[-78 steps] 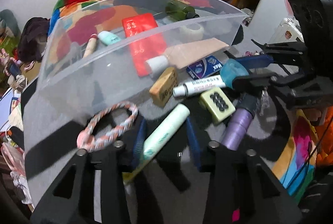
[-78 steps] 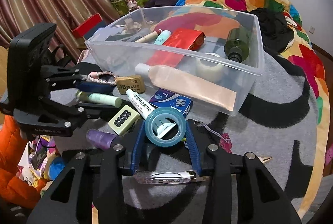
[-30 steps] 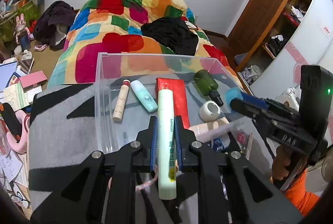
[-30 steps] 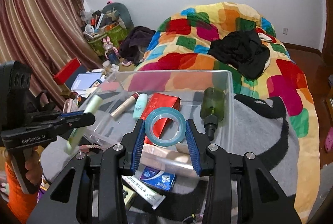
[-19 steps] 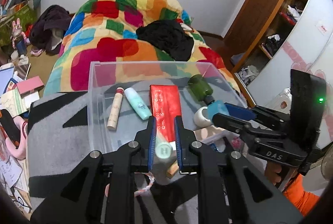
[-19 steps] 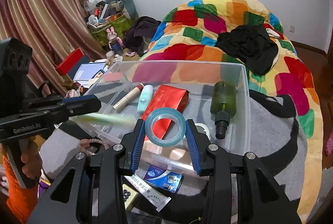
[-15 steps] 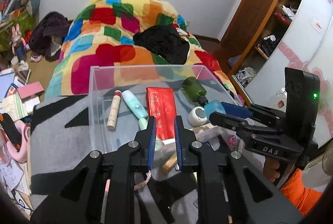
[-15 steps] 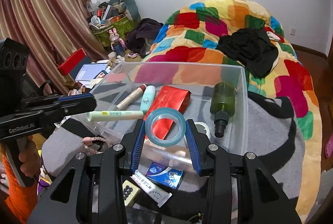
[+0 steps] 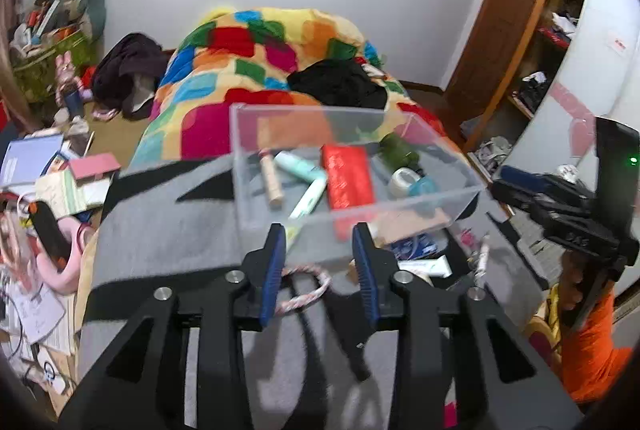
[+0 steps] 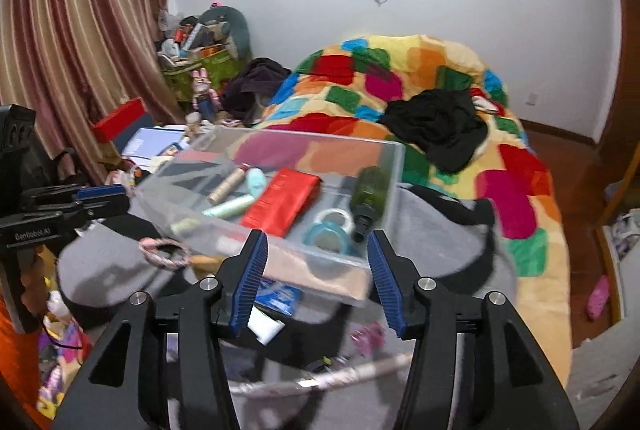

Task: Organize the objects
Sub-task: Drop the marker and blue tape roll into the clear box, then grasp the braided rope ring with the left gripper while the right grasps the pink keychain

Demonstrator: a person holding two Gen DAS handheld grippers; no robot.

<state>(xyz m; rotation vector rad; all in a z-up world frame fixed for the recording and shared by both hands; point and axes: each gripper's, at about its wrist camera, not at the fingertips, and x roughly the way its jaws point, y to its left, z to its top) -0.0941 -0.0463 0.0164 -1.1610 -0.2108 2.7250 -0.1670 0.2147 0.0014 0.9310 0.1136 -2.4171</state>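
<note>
A clear plastic bin (image 9: 440, 199) (image 10: 304, 254) stands on a grey and black blanket. Inside lie a pale green tube (image 9: 310, 196) (image 10: 230, 207), a blue tape roll (image 9: 425, 187) (image 10: 326, 236), a red packet (image 9: 346, 174) (image 10: 282, 200), a dark green bottle (image 10: 370, 192), a white tape roll (image 9: 402, 180) and two more tubes. My left gripper (image 9: 320, 262) is open and empty in front of the bin's near wall. My right gripper (image 10: 316, 274) is open and empty, just before the bin. Each gripper shows in the other's view, the right (image 9: 520, 182) and the left (image 10: 100, 196).
Outside the bin on the blanket lie a pink braided ring (image 9: 306, 284) (image 10: 164, 250), a blue packet (image 10: 278, 296), a white tube (image 10: 266, 326), a silver pen (image 10: 332, 376) and a pink clip (image 10: 370, 340). A colourful quilt (image 10: 400, 98) lies behind. Clutter covers the floor to the left.
Both grippers have opened. The pale green tube left my left gripper and the blue tape roll left my right gripper; both now lie in the bin. Both grippers have drawn back.
</note>
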